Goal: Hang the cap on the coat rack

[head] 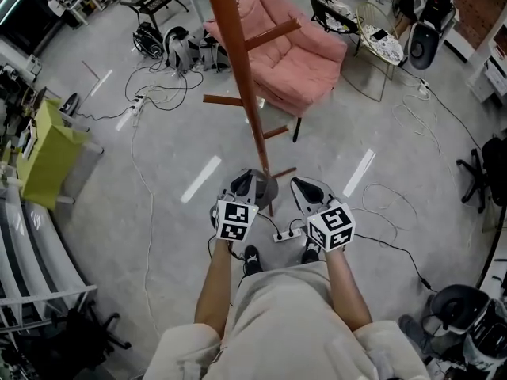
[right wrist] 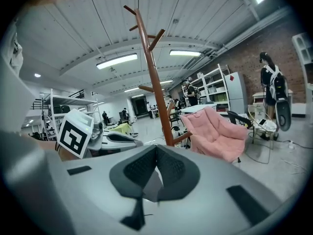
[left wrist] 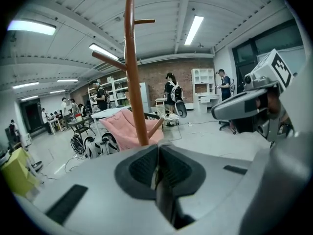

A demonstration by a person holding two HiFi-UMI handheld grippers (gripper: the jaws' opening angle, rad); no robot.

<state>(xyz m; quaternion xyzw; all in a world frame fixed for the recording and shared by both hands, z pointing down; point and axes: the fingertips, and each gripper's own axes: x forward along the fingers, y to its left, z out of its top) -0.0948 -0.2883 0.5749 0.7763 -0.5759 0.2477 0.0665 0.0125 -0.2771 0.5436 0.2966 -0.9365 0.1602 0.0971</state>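
Note:
The brown wooden coat rack (head: pixel 242 77) rises just beyond both grippers, its pole running up the head view with short pegs sticking out. In the left gripper view the coat rack (left wrist: pixel 133 82) stands straight ahead, and the coat rack (right wrist: pixel 155 87) is also ahead in the right gripper view. My left gripper (head: pixel 252 182) is by the pole's foot, my right gripper (head: pixel 307 188) a little to its right. The left gripper (left wrist: pixel 157 168) has its pads pressed together, and the right gripper (right wrist: pixel 155 173) also has its pads meeting. I cannot make out a cap in any view, on a peg or in the jaws.
A pink armchair (head: pixel 293 54) sits behind the rack. A power strip with cables (head: pixel 287 234) lies on the floor at my feet. A yellow-green cabinet (head: pixel 47 153) is at the left, a wire side table (head: pixel 380 42) at the back right. People (left wrist: pixel 172 92) stand far off.

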